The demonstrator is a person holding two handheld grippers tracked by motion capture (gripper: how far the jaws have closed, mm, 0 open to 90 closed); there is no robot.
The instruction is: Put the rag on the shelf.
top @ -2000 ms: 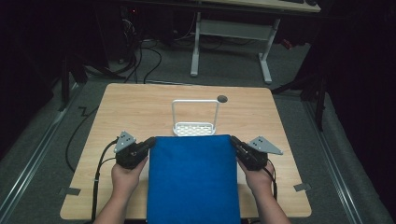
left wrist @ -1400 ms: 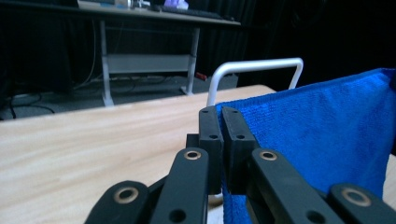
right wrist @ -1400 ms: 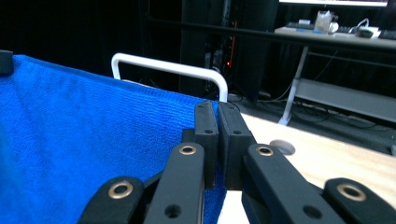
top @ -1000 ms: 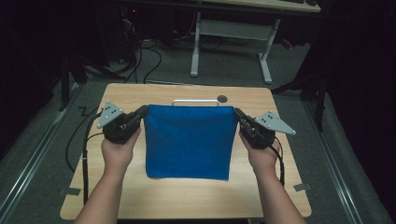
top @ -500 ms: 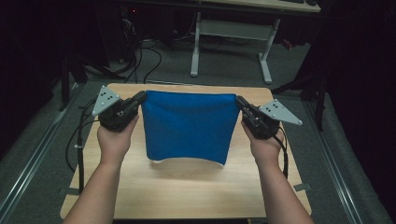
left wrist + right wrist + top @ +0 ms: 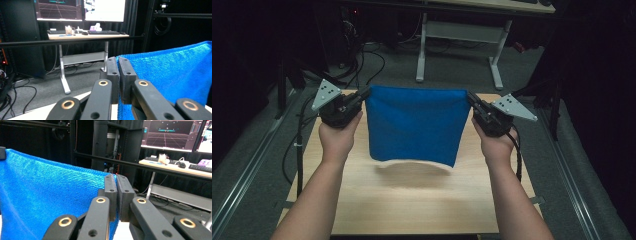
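From the high view we see the blue cloth [image 6: 414,125] stretched between our two hands and hanging clear above the wooden desk [image 6: 412,200], its lower edge casting a shadow on the bare top. The left tool [image 6: 362,96] is clenched on the cloth's upper left corner, and the right tool [image 6: 472,99] is clenched on the upper right corner. The cloth's top edge runs nearly level between them, and the sheet narrows slightly toward its bottom. Nothing lies on the desk beneath the cloth that we can make out. Beyond the far edge a white-legged second table [image 6: 462,45] stands on grey carpet, with dark cables [image 6: 372,60] trailing on the floor to its left.

In the left gripper view the left tool [image 6: 118,60] has its jaws pressed together on the cloth's [image 6: 170,75] corner, and the fabric spreads away to the right. Behind stand a table with a keyboard [image 6: 102,32] and monitors [image 6: 80,10] above it.

In the right gripper view the right tool [image 6: 116,177] grips the opposite corner, jaws closed on the cloth [image 6: 50,195], which fills the left side. To the right a monitor [image 6: 172,132] glows above another keyboard [image 6: 201,168], and a black rail [image 6: 140,165] crosses behind.
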